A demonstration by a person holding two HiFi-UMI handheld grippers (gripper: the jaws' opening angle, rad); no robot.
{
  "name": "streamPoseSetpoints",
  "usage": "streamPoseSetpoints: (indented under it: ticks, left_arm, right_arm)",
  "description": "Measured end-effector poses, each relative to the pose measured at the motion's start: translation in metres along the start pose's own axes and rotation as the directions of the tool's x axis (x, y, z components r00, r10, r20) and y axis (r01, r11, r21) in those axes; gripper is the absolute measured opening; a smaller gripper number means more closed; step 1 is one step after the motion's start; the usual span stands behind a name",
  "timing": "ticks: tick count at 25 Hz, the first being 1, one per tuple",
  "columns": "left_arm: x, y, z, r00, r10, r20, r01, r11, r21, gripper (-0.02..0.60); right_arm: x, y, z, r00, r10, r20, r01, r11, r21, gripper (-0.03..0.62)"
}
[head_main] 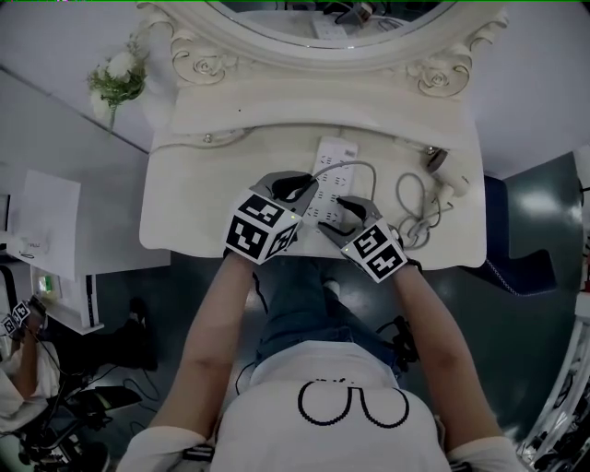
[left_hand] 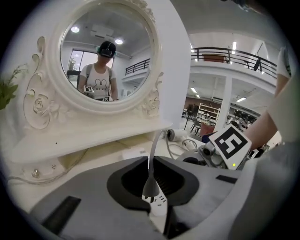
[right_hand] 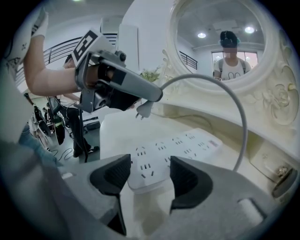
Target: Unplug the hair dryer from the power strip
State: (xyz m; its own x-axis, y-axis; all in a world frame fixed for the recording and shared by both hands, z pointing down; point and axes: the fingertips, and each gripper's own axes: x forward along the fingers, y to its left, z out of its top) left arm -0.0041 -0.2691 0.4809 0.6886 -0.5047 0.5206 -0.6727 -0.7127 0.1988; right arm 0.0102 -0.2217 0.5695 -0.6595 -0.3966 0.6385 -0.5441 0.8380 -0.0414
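The white power strip lies on the white dressing table. My left gripper is shut on the grey plug, which hangs clear above the strip with its prongs free. Its grey cord arcs up and away toward the white hair dryer, which lies at the table's right. My right gripper is shut on the near end of the power strip, one pad on each side.
An ornate round mirror and a raised shelf close off the back of the table. Loops of cord lie beside the hair dryer. White flowers stand at the back left. The table's front edge is just under my grippers.
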Motion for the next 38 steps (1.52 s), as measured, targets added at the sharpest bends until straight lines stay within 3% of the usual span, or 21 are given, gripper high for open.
streamPoseSetpoints:
  ticks: [4,8,13,16,22,25,28,30,33,38]
  left_arm:
    - [0.000,0.004,-0.001,0.999,-0.043,-0.020,0.040,0.992,-0.123,0.035]
    - [0.007,0.017,-0.003,0.998,-0.056,0.005,0.056,0.966,-0.251,0.035]
    - [0.028,0.052,-0.006,0.998,-0.054,0.038,0.065,0.887,-0.458,0.035]
    - [0.046,0.068,-0.014,0.998,-0.064,0.015,0.063,0.859,-0.509,0.035]
    - [0.059,0.100,-0.047,0.990,0.057,-0.126,-0.101,0.923,-0.372,0.037]
    - [0.047,0.114,-0.061,0.975,0.154,-0.162,-0.197,0.934,-0.298,0.038]
    - [0.040,0.116,-0.068,0.962,0.209,-0.173,-0.246,0.942,-0.228,0.050]
    - [0.037,0.114,-0.069,0.957,0.232,-0.172,-0.261,0.950,-0.172,0.075]
    - [0.028,0.108,-0.067,0.957,0.247,-0.154,-0.267,0.954,-0.133,0.182]
    - [-0.016,0.098,-0.039,0.948,0.318,-0.012,-0.315,0.933,-0.175,0.198]
  right_arm:
    - [0.001,0.001,0.001,1.000,0.000,0.003,0.000,1.000,0.003,0.265]
    - [0.000,-0.001,0.003,1.000,0.002,-0.017,-0.002,1.000,0.018,0.265]
    - [-0.016,-0.014,0.018,1.000,-0.013,0.016,0.012,0.999,0.038,0.261]
    - [-0.031,-0.015,0.033,0.998,-0.020,0.053,0.017,0.998,0.054,0.258]
    - [-0.052,-0.015,0.052,0.992,-0.071,0.105,0.066,0.997,0.049,0.258]
    - [-0.057,-0.012,0.055,0.990,-0.086,0.112,0.079,0.995,0.067,0.258]
    - [-0.060,-0.013,0.050,0.987,-0.112,0.115,0.102,0.991,0.090,0.258]
    - [-0.064,-0.016,0.048,0.983,-0.139,0.123,0.126,0.986,0.108,0.258]
    - [-0.074,-0.017,0.050,0.974,-0.175,0.142,0.160,0.980,0.116,0.258]
    - [-0.101,-0.020,0.058,0.946,-0.254,0.203,0.221,0.960,0.175,0.258]
